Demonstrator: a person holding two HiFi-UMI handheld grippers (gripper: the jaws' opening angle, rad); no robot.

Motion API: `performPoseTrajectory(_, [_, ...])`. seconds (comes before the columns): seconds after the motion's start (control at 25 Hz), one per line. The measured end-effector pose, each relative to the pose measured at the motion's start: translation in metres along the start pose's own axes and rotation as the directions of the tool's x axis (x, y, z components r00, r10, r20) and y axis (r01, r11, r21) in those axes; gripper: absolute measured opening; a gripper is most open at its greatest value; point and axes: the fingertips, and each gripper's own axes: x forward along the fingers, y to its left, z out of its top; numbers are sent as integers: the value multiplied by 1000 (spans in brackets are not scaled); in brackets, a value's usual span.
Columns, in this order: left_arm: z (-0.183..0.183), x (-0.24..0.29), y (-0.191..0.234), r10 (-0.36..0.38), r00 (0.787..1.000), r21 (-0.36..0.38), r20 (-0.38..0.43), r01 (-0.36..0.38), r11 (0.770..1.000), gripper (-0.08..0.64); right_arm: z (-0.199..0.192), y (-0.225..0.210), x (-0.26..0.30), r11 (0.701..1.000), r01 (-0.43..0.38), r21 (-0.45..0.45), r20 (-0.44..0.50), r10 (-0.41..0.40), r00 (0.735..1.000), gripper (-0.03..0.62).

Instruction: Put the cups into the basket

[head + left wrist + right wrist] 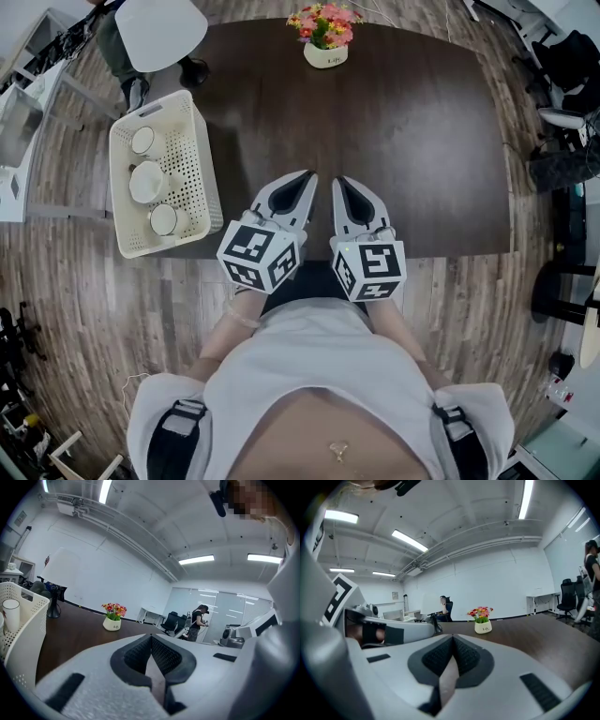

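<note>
A white perforated basket [211,178] stands at the left edge of the dark table [422,141]. Three white cups sit in it: one at the far end [143,141], one in the middle [146,181], one at the near end [164,219]. In the left gripper view the basket [28,634] shows at the left with a cup [10,613] upright inside. My left gripper [307,175] [151,637] and right gripper [339,180] [453,637] hover side by side over the table's front edge, right of the basket. Both are shut with nothing between the jaws.
A small white pot of flowers [325,37] [112,619] [483,623] stands at the table's far edge. A white-shaded lamp [159,28] [61,569] sits beyond the basket. Office chairs and desks surround the table, and a person stands far off [197,623].
</note>
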Motion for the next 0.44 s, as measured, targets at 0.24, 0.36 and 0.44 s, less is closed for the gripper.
performPoseTrajectory(0.24, [1,2,0,15,1000,3,4,-15,1000,11,-1,-2,2,1000,-14,-1,-3,14,1000,9])
performPoseTrajectory(0.36, [1,4,0,20,1000,1,5,-20,1000,11,-1,-5,2,1000,-16,0,-2,16,1000,9])
performPoseTrajectory(0.44, [0,5,1,25,1000,-2,4,-25,1000,11,-1,-7,3,1000,-17,1,-2,17,1000,9])
